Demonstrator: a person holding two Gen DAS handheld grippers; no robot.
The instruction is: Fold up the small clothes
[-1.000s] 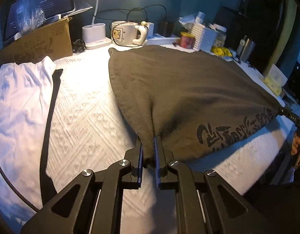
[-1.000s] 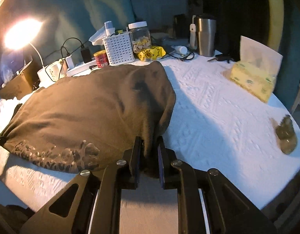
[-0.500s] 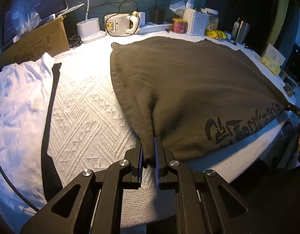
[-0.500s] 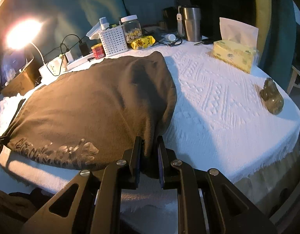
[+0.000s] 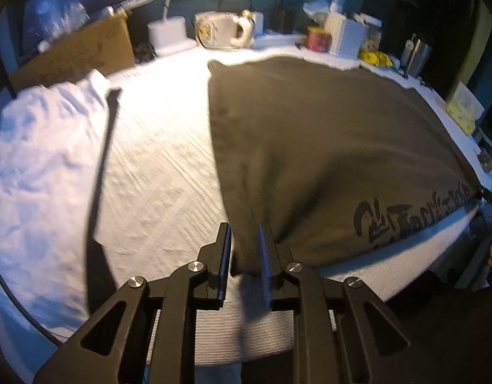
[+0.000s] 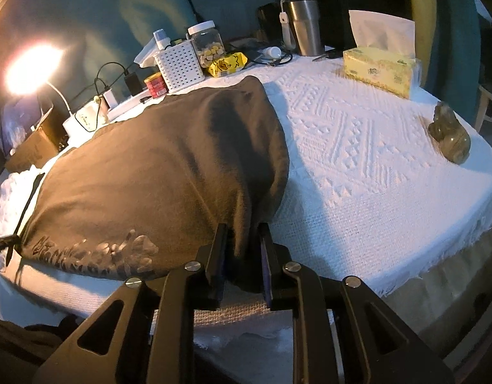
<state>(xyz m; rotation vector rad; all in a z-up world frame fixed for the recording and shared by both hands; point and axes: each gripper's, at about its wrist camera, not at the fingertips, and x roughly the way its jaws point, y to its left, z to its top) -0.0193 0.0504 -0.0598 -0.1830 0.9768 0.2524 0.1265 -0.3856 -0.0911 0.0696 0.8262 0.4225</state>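
A dark brown garment [image 5: 326, 147] with black printed lettering lies spread flat on the white textured tablecloth [image 5: 156, 166]. It also shows in the right wrist view [image 6: 156, 172]. My left gripper [image 5: 244, 249] stands at its near left corner, jaws parted a little, the cloth corner loose between them. My right gripper [image 6: 242, 252] stands at the near right corner, jaws likewise parted around bunched cloth. A white garment [image 5: 38, 160] with a black strap [image 5: 102, 172] lies at the left.
Along the back stand a cardboard box [image 5: 76, 54], a lamp base [image 5: 169, 32], a mug [image 5: 220, 28], a red tin [image 6: 154, 84], a white basket [image 6: 180, 64], a jar [image 6: 209, 43], a steel tumbler [image 6: 305, 27]. A tissue box [image 6: 380, 70] and small figurine [image 6: 450, 137] sit right.
Both grippers have opened a little and eased their grip on the garment's near corners. The garment has been drawn toward the table's near edge and lies flatter.
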